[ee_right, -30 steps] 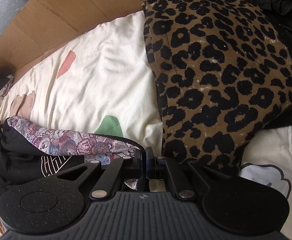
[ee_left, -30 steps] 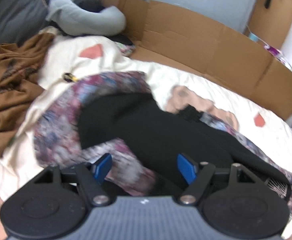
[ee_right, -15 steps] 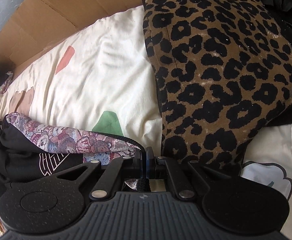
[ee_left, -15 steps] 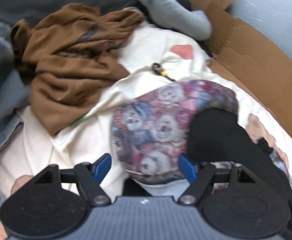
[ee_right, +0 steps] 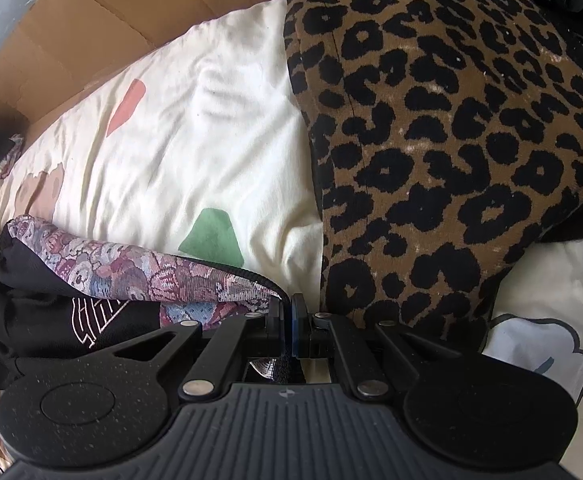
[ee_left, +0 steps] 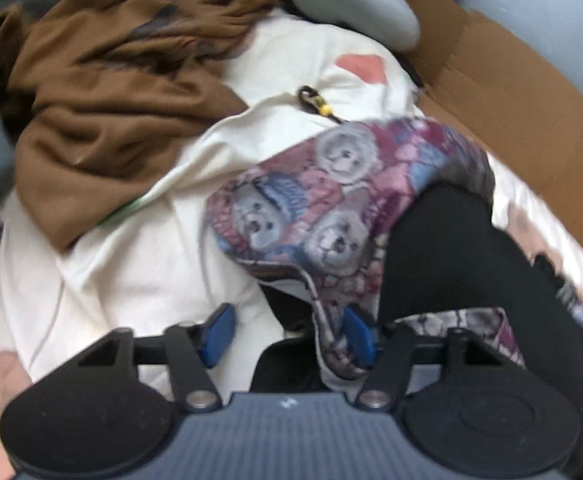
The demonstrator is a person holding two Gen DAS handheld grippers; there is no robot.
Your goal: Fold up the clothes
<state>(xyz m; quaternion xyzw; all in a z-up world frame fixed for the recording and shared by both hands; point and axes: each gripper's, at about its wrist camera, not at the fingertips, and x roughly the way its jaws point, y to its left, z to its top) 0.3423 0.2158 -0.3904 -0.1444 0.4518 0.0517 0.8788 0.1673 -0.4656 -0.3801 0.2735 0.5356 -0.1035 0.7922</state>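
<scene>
- The left gripper [ee_left: 287,334] has its blue pads spread apart, nothing clamped. A fold of the teddy-bear print garment [ee_left: 311,216] droops down right against the right-hand pad, with the rest of the gap over bare sheet.
- That garment is a bunched heap on the cream bedsheet [ee_left: 131,272], the bear fabric on the outside and a black lining [ee_left: 451,264] showing where it flips open.
- The right gripper [ee_right: 290,328] is pinched tight on the dark-trimmed edge of the same garment, pads basically touching with the hem running in between.
- From the right wrist view the garment trails off to the left, black part with some white printed lettering [ee_right: 91,316] on it.
- Other stuff around: a crumpled brown cloth [ee_left: 103,92] up on the left of the sheet, a leopard-print pillow [ee_right: 451,140] just beside the right gripper, cardboard [ee_right: 103,32] along the far edge of the bed.
- The left view is pretty blurry, so fine detail's a wash.
</scene>
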